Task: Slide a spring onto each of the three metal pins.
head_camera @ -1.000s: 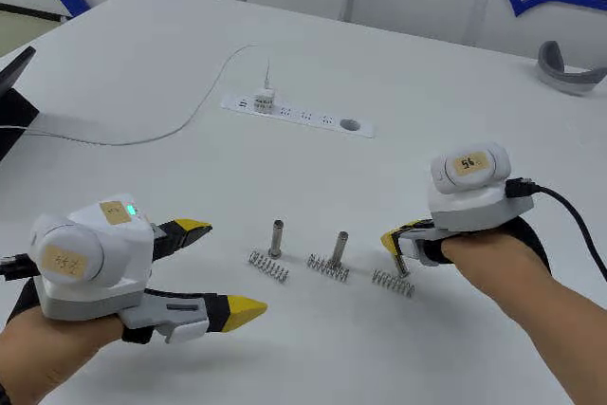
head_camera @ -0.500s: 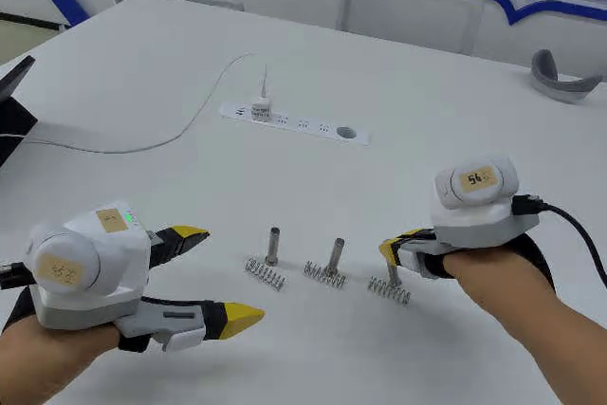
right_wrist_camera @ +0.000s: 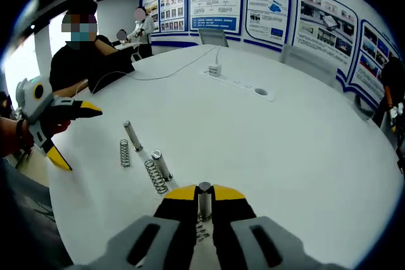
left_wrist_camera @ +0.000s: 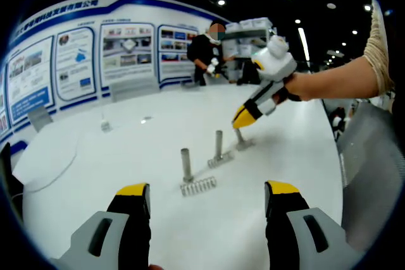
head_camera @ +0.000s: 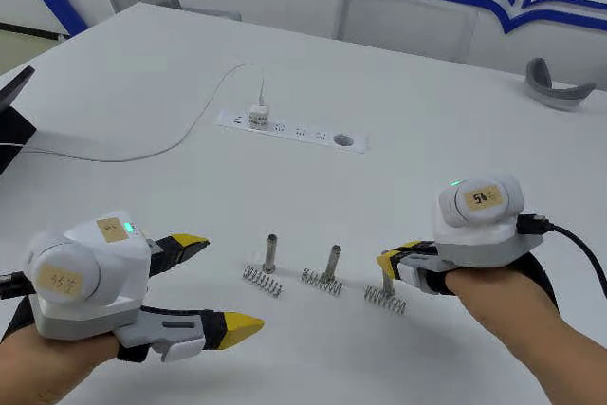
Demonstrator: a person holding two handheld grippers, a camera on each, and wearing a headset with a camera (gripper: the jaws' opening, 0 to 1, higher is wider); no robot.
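Right gripper view: end pin (right_wrist_camera: 204, 205) clamped upright

I am gripping it in the right gripper (right_wrist_camera: 204, 191), its long axis vertical on the surface (right_wrist_camera: 285, 143). Three springs (head_camera: 321, 282) are lying flat, one beside each pin, the other two pins (head_camera: 270, 251) standing upright. My left gripper (head_camera: 220, 282) is hovering wide open.

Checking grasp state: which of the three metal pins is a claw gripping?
The head view's rightmost pin, between the right claw's tips; the other two stand free.

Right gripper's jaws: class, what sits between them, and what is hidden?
An upright metal pin, gripped by the right gripper. In the right gripper view its top shows; the jaws hide its base.
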